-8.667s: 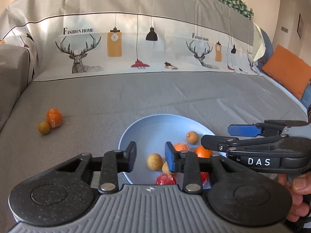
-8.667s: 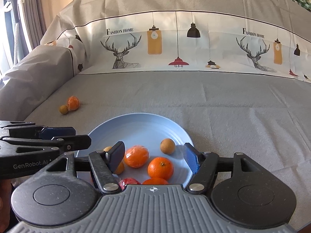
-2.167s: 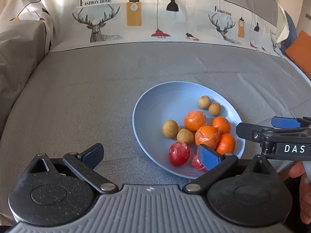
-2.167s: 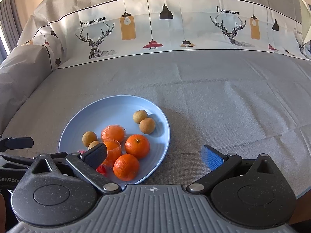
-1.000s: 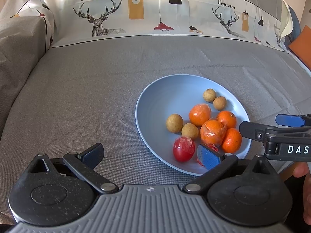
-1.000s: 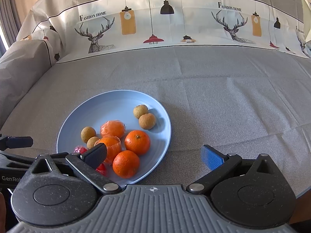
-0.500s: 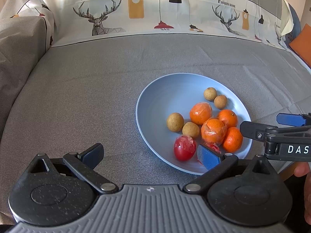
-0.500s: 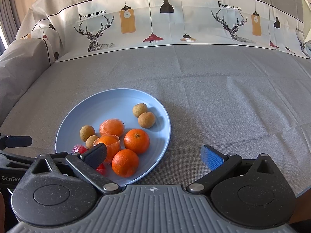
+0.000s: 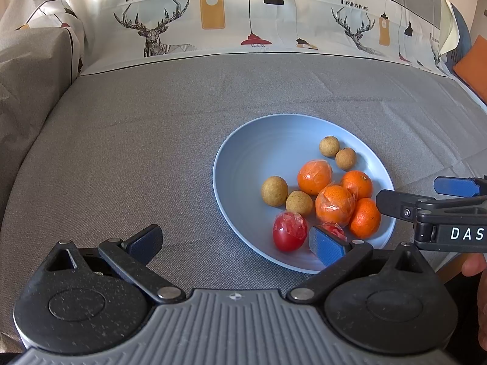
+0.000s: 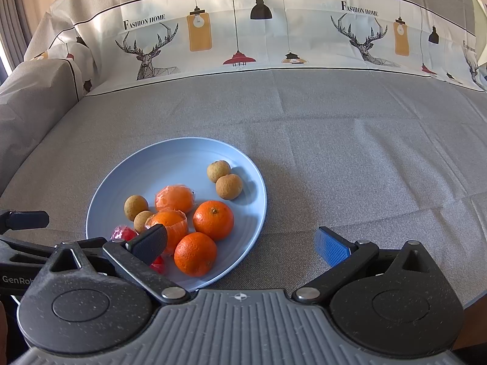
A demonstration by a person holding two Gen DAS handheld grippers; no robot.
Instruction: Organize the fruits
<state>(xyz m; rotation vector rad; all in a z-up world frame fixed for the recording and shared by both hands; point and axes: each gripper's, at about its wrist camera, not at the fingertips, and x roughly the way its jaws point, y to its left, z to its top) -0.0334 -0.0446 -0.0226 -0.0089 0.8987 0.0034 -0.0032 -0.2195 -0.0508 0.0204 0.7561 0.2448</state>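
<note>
A light blue plate (image 9: 252,164) (image 10: 182,158) lies on the grey cloth. It holds several oranges (image 9: 334,203) (image 10: 213,220), some in clear wrap, several small brown longans (image 9: 274,186) (image 10: 229,186), and red wrapped fruits (image 9: 289,234) (image 10: 121,233). My left gripper (image 9: 236,245) is open and empty, held low at the plate's near left rim. My right gripper (image 10: 240,245) is open and empty at the plate's near right rim. Each gripper shows at the edge of the other's view.
The grey cloth (image 9: 121,152) covers a wide flat surface. A printed backrest with deer and lamps (image 9: 243,24) runs along the far side. A grey covered armrest (image 9: 27,70) rises at the left. An orange cushion (image 9: 473,64) sits far right.
Since 8.7 s ago the orange and longan that lay on the cloth at the left have gone and more fruit lies on the plate. Both grippers have opened wide. Over the last second, only slight drift.
</note>
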